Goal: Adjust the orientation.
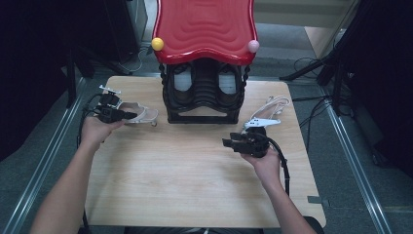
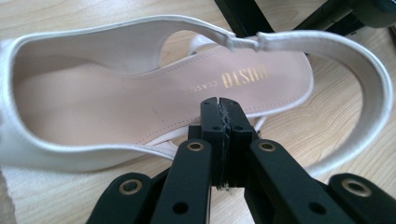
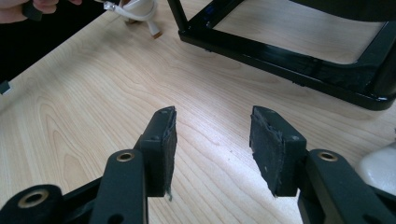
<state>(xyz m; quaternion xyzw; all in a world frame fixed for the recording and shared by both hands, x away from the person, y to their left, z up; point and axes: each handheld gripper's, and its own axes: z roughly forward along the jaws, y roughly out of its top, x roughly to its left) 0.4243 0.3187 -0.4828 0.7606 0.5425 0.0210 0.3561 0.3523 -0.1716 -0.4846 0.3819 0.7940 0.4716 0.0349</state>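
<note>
A white slingback shoe [image 1: 141, 114] with a pink insole lies on the wooden table [image 1: 195, 170] at the left, just in front of the black rack [image 1: 204, 97]. My left gripper [image 1: 127, 115] is at its near side. In the left gripper view the jaws stand pressed together with nothing visible between them, and the gripper [image 2: 219, 105] reaches over the shoe's [image 2: 116, 102] near rim. My right gripper [image 1: 228, 142] hovers over the table at the right, jaws apart and empty [image 3: 212, 126]. A second white shoe [image 1: 265, 117] lies just beyond it.
The black rack carries a red wavy top [image 1: 204, 27] with a yellow ball [image 1: 157, 44] and a pink ball [image 1: 253, 46] at its corners. Its black base bar [image 3: 289, 56] runs ahead of my right gripper. Cables trail off the table's right side.
</note>
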